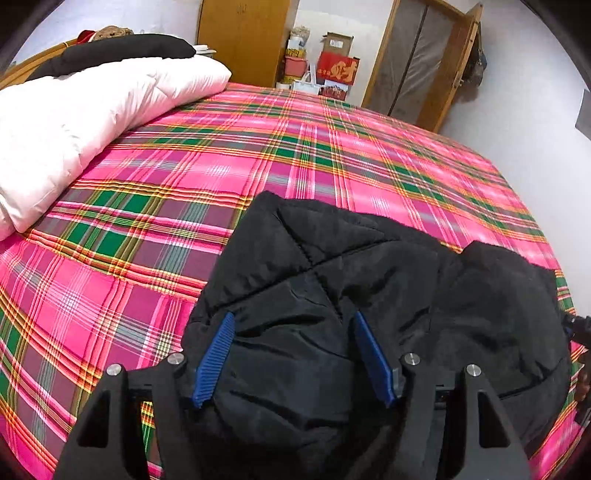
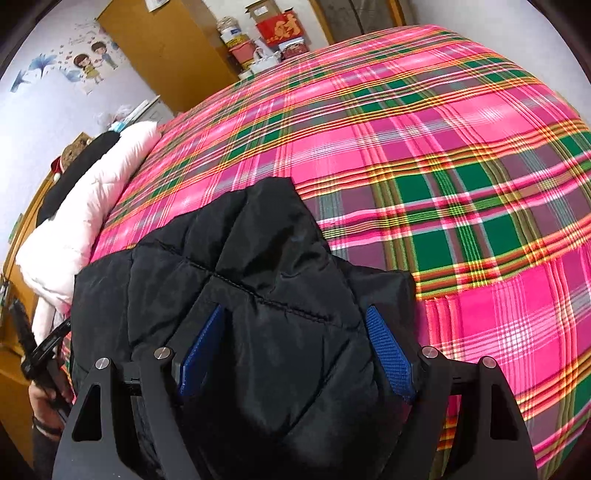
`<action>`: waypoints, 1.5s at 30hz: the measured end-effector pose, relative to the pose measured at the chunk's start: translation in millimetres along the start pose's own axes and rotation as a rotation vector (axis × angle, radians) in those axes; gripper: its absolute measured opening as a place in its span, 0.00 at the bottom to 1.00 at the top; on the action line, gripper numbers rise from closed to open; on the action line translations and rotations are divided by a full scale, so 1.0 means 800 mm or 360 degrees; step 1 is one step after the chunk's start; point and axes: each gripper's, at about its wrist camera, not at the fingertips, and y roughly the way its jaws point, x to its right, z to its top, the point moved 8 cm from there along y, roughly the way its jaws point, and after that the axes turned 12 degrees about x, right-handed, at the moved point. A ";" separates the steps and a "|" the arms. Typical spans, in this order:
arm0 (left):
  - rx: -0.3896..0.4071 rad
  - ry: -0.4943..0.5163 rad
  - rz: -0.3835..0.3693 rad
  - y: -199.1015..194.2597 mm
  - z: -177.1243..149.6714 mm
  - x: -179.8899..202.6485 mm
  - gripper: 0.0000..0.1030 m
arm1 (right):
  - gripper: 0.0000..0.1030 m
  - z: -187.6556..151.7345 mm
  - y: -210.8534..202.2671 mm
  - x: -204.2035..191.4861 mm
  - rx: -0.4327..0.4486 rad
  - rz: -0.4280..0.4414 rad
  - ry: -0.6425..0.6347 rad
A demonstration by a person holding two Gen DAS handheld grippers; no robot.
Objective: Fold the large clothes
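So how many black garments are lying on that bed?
2: a black padded jacket at the near edge of the plaid bed, and a black garment behind the white duvet. More may be hidden.

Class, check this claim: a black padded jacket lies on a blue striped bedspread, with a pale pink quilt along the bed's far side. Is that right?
Not quite. The bedspread is pink plaid with green and yellow lines, not blue striped, as the left wrist view shows. The black padded jacket and pale pink quilt are as stated.

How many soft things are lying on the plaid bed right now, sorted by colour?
Black: 2, the quilted jacket under both claws and a long cushion at the head end
Pale pink: 1, the folded duvet
Brown: 1, a stuffed toy, mostly hidden
Total: 4
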 end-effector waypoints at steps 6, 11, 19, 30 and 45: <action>-0.0027 -0.0065 0.0015 0.012 -0.005 -0.009 0.70 | 0.17 0.012 -0.003 -0.015 0.0068 -0.0157 -0.0185; 0.0054 -0.0203 0.0150 0.009 0.012 -0.036 0.69 | 0.15 0.017 0.038 -0.003 -0.0014 -0.0303 -0.0226; 0.0239 -0.0215 -0.0170 -0.051 0.040 0.009 0.66 | 0.17 -0.001 0.068 0.011 -0.0109 -0.0395 -0.0224; 0.0002 0.0051 -0.0227 0.011 -0.009 0.059 0.66 | 0.38 0.020 -0.027 -0.033 0.0226 -0.0452 -0.0250; 0.0071 0.0028 -0.0171 -0.016 0.000 0.051 0.66 | 0.57 -0.001 -0.090 -0.035 0.0472 -0.0541 -0.0203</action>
